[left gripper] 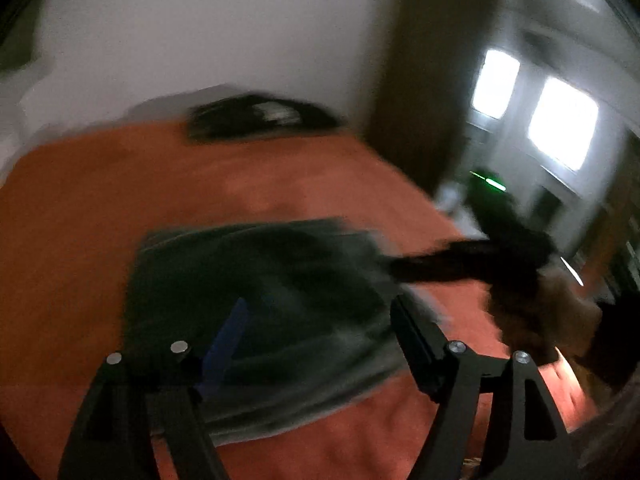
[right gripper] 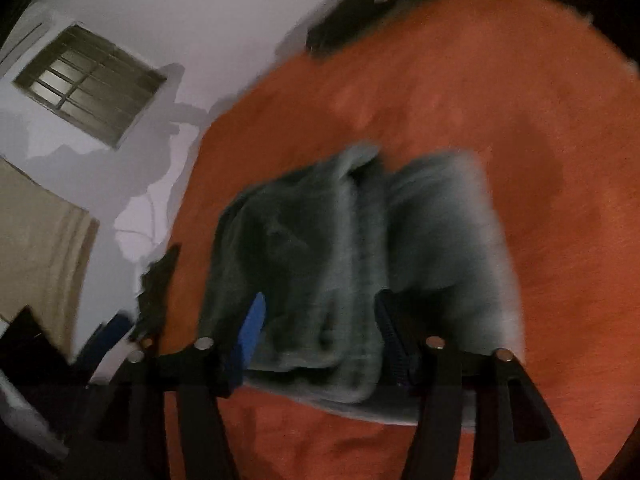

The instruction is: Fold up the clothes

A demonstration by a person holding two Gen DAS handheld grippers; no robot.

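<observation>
A grey garment (left gripper: 256,304) lies folded in a thick bundle on the orange bedcover (left gripper: 120,200). My left gripper (left gripper: 318,304) hovers over the garment's near part, open, with nothing pressed between its blue pad and black finger. In the right wrist view the same garment (right gripper: 440,232) shows a fold down its middle. My right gripper (right gripper: 320,298) stands open above its near edge. A blurred dark shape (left gripper: 460,268) held by a hand (left gripper: 540,312) reaches the garment's right side in the left wrist view. Both views are motion-blurred.
A black item (left gripper: 260,116) (right gripper: 380,4) lies at the far end of the bed against the white wall. A dark wardrobe (left gripper: 424,80) and bright glass doors (left gripper: 560,124) stand at right. A barred window (right gripper: 88,80) is in the wall.
</observation>
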